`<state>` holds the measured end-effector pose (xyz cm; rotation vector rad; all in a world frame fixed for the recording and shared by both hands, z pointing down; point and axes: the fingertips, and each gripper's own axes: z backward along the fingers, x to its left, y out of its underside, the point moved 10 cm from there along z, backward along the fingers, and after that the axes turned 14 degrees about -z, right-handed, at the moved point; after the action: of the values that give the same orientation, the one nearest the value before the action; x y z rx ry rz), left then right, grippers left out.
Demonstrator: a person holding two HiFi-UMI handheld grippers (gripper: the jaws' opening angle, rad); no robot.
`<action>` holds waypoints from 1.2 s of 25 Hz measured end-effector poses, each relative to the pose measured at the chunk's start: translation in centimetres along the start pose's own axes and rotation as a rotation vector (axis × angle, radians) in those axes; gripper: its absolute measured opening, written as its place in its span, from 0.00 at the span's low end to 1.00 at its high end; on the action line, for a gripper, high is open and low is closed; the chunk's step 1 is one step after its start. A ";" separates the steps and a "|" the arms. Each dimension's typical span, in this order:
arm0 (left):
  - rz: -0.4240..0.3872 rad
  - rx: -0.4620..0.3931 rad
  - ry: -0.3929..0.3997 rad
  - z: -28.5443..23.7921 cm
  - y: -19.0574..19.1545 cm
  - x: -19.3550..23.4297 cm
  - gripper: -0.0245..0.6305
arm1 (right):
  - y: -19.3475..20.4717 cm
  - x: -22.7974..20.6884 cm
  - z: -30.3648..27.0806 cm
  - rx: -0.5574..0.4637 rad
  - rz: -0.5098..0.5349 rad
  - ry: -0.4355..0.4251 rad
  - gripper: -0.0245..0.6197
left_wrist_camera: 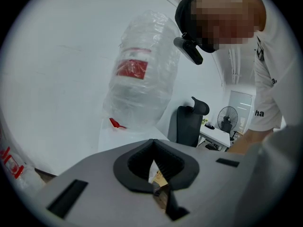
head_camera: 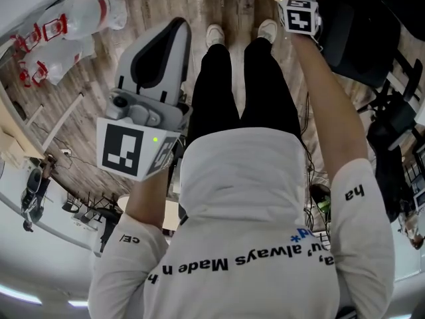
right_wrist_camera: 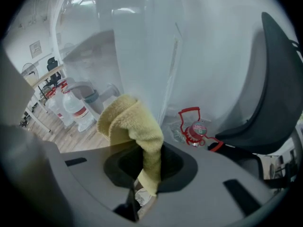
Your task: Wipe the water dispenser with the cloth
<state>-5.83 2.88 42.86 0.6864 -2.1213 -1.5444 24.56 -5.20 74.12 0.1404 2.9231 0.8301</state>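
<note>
Left gripper (left_wrist_camera: 154, 171) was closed with nothing in it, right gripper (right_wrist_camera: 142, 176) pinched one yellow cloth (right_wrist_camera: 132, 122). Two bagged water jugs (head_camera: 86, 15) lay far left.

Left gripper (left_wrist_camera: 158, 187): jaws together, nothing between them. Ahead, a plastic-wrapped water bottle (left_wrist_camera: 142, 79) sits atop the white water dispenser (left_wrist_camera: 110, 135). A black office chair (left_wrist_camera: 188, 124) and a fan (left_wrist_camera: 228, 118) stand beyond, to the right.

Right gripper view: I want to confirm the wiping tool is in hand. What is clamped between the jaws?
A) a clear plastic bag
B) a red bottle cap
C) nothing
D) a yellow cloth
D: the right gripper has its jaws shut on the yellow cloth, which folds upward out of them.
</note>
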 end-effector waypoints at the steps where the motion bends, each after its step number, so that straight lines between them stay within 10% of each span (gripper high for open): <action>1: 0.001 0.002 0.000 -0.1 0.3 0.0 0.07 | 0.2 0.0 -0.3 0.003 -0.004 0.000 0.13; 30: 0.003 0.006 -0.015 -3.3 7.8 2.4 0.07 | 4.9 0.0 -9.1 0.043 -0.022 -0.015 0.14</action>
<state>-6.84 0.99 51.40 0.6755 -2.1376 -1.5472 23.75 -5.78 84.45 0.1170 2.9241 0.7603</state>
